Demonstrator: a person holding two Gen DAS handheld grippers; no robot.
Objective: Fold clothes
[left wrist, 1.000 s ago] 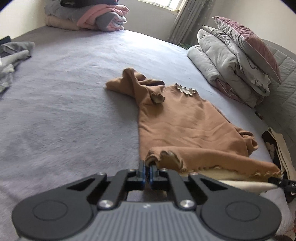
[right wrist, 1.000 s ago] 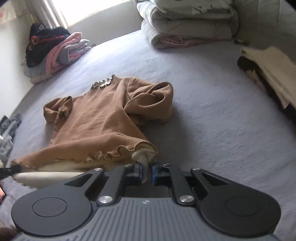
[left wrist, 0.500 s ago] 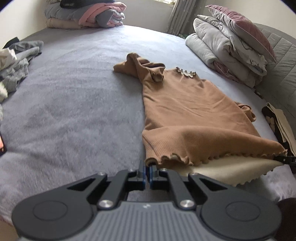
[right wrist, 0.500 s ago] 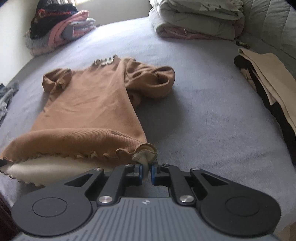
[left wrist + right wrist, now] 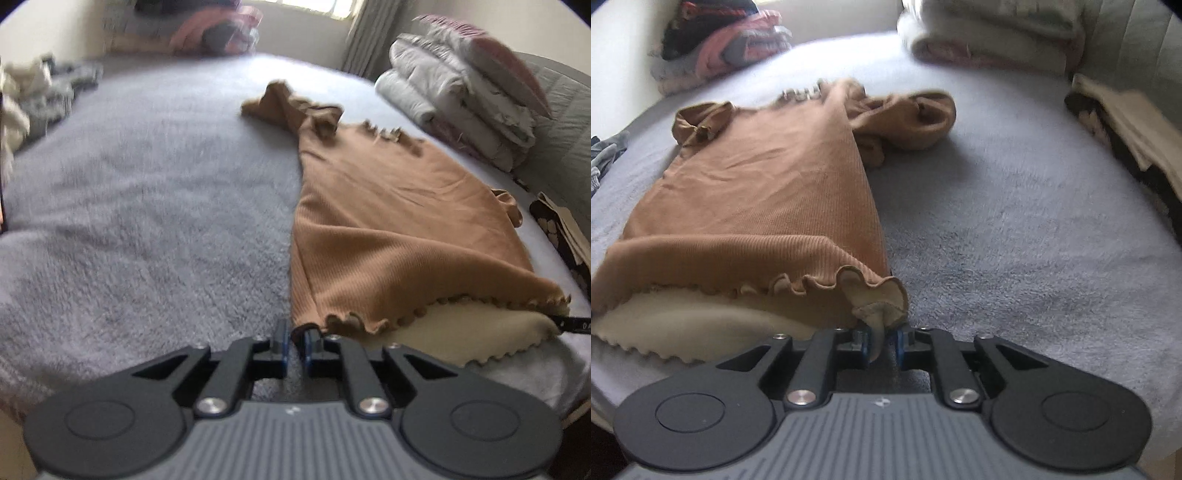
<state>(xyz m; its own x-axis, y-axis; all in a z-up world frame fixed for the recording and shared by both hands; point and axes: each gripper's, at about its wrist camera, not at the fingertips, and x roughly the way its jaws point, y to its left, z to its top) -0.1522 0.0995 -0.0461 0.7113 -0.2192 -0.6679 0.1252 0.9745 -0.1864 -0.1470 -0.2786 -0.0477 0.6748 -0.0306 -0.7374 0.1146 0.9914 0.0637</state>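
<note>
A brown ribbed top (image 5: 388,214) with a ruffled hem lies stretched out on the grey blanket (image 5: 147,203), neck away from me, cream lining showing at the hem. My left gripper (image 5: 295,338) sits at the hem's left corner. Its jaws are opening, with a narrow gap and only the corner's tip between the pads. My right gripper (image 5: 882,338) is at the hem's other corner on the same top (image 5: 768,192). Its jaws are opening too, and the cloth corner hangs loosely between them. One sleeve (image 5: 908,118) lies bunched at the far right.
A stack of folded clothes (image 5: 207,33) sits at the bed's far end. Folded duvets and a pillow (image 5: 461,99) lie at the right, and loose garments (image 5: 37,96) at the left. A beige and dark garment (image 5: 1126,122) lies on the right edge.
Both grippers drew the hem toward me and down, so the top went from bunched to stretched flat. The jaws of both have parted slightly from the shut grip.
</note>
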